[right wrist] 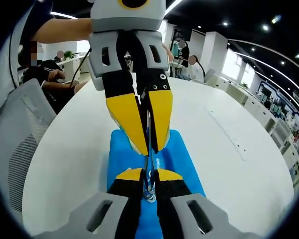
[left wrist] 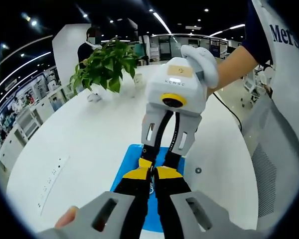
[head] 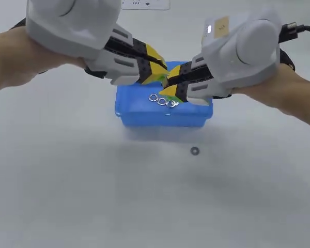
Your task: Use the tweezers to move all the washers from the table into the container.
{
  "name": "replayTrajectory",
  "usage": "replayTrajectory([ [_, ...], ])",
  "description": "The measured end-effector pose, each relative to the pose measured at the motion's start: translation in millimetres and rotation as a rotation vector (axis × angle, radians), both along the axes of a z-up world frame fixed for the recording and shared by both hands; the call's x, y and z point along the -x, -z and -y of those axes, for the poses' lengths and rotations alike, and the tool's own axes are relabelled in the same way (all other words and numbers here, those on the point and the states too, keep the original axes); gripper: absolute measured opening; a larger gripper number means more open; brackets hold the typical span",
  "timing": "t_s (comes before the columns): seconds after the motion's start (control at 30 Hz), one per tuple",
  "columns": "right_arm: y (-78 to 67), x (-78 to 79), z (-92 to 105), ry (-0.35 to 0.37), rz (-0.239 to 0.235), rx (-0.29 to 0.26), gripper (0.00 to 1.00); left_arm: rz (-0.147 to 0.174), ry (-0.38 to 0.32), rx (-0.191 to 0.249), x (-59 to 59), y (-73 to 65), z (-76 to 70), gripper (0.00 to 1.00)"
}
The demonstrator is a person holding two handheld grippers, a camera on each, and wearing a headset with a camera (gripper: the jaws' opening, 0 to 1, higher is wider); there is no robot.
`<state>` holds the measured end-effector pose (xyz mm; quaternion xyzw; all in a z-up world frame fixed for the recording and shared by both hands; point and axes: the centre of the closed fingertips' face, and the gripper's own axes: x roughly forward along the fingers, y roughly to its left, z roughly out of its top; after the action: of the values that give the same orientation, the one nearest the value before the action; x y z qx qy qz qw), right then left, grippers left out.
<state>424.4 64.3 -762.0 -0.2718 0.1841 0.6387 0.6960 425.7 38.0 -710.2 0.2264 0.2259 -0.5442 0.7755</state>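
A blue container stands mid-table with several washers lying in it. One more washer lies on the white table in front of it. Both grippers meet tip to tip above the container. The left gripper comes in from the left and the right gripper from the right. Thin silver tweezers run between the left gripper's yellow jaws and down into the right gripper's shut jaws. The left gripper's own jaws are pressed together over the container.
The white table is round and wide, with a socket strip set into it and a potted plant at its far side. People sit at desks beyond a mesh chair.
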Motion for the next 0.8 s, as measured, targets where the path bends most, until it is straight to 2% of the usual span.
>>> replayTrajectory([
  [0.33, 10.2, -3.5, 1.5, 0.01, -0.014, 0.008, 0.1, -0.008, 0.002, -0.009, -1.6, 7.2, 1.4, 0.07],
  [0.47, 12.4, -1.9, 2.9, 0.004, -0.005, 0.028, 0.11, -0.022, 0.008, -0.017, 1.9, 10.7, 3.4, 0.07],
  [0.67, 9.5, 0.5, 5.3, 0.006, -0.015, 0.022, 0.11, -0.019, 0.012, -0.018, 3.4, 9.6, 4.0, 0.06],
  [0.8, 4.8, 1.6, 5.6, 0.005, -0.009, 0.013, 0.12, -0.003, 0.024, -0.022, 5.9, 5.6, 6.2, 0.06],
])
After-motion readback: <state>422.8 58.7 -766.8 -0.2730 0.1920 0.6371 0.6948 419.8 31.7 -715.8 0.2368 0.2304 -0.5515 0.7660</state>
